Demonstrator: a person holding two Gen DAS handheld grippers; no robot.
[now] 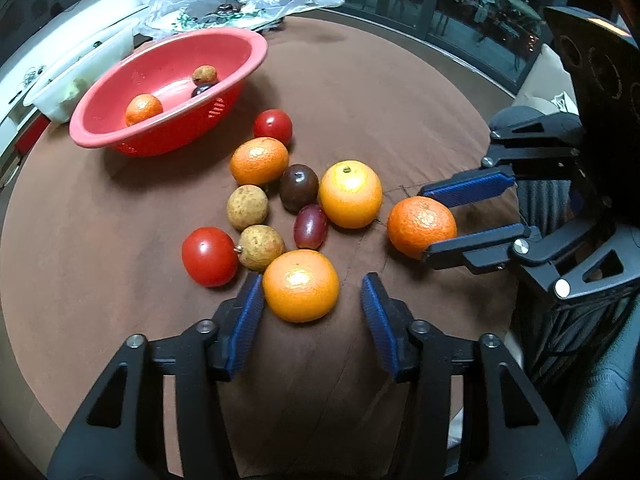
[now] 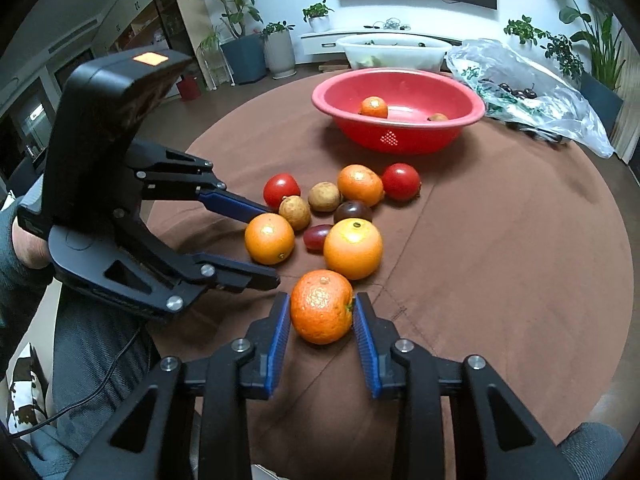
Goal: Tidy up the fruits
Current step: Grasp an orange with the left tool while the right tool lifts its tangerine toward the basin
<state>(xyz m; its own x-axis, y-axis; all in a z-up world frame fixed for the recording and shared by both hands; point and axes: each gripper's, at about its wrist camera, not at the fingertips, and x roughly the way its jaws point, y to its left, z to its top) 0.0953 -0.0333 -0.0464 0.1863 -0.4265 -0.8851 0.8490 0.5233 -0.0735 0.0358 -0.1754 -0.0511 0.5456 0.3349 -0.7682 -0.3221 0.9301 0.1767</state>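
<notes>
Surface: round table under a brown cloth (image 2: 500,240), in a living room with potted plants and a wall screen.
Right gripper (image 2: 322,312): blue pads clamped on both sides of a deep-orange mandarin (image 2: 322,306), which sits apart from the heap at about 4 o'clock of it.
Left gripper (image 1: 312,300): jaws apart around a paler orange (image 1: 301,285) at the heap's 6 o'clock; left pad touching or nearly so, right pad clear of the skin.
Heap: large orange (image 1: 351,194), dark plum (image 1: 299,187), red grape (image 1: 311,227), two brown longans (image 1: 248,207), two tomatoes (image 1: 209,256), another mandarin (image 1: 259,160), all touching or just beside one another.
Red bowl (image 1: 120,136): at 11 o'clock of the heap, holding a small mandarin (image 1: 144,109), a longan and a dark fruit.
Left view only: the dark fruit in the bowl.
Right view only: person's sleeve and hand behind the left gripper; white tub (image 2: 394,54) seen whole.
Edges: plastic bag (image 2: 532,88) at the far rim beside the bowl.
Open room: bare cloth at 3 o'clock of the heap in the right view.
</notes>
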